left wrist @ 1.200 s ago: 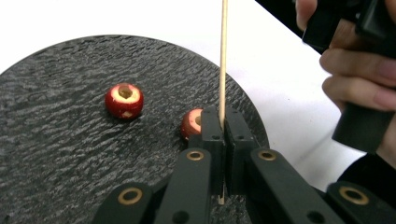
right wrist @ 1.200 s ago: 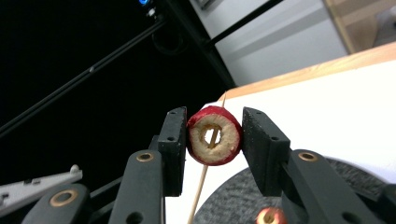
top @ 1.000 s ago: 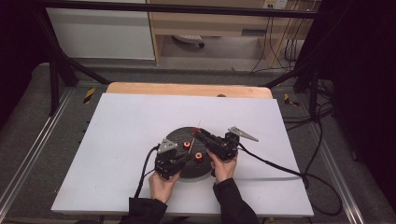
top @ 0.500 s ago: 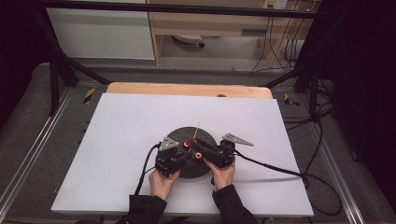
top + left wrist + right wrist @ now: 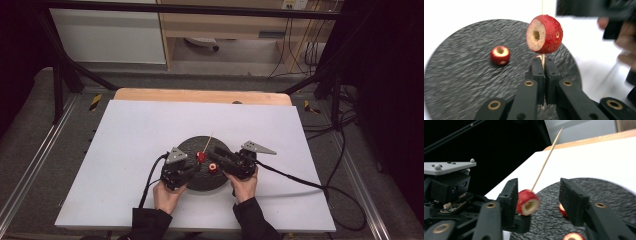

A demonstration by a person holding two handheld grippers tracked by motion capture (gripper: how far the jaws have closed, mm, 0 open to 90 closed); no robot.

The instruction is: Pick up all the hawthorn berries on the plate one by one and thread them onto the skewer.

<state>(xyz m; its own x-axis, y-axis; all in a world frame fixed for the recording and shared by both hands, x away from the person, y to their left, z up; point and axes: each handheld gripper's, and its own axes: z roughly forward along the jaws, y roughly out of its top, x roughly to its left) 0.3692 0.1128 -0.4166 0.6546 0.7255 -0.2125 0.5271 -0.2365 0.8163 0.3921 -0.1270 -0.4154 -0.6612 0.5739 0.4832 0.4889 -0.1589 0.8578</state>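
Observation:
On a round black plate (image 5: 197,181), my left gripper (image 5: 543,62) is shut on the lower end of a thin wooden skewer (image 5: 543,65). A cored red fruit (image 5: 544,34) is threaded on the skewer just above the jaws. My right gripper (image 5: 539,192) is open, and the skewered fruit (image 5: 527,202) hangs between its jaws, close to the left one. The skewer (image 5: 546,160) slants up past them. In the high view both grippers meet over the plate, the left gripper (image 5: 192,167) and the right gripper (image 5: 214,155), with the fruit (image 5: 201,157) between them.
A loose cored fruit (image 5: 500,55) lies on the plate, and two pieces (image 5: 562,210) (image 5: 572,236) lie under my right jaws. The plate rests on a white sheet (image 5: 135,135) over a wooden table (image 5: 200,95). Cables (image 5: 300,182) trail off to the right.
My right gripper has shifted slightly over the plate and now has its open jaws on either side of the skewered fruit. The left gripper has kept hold of the skewer, almost still.

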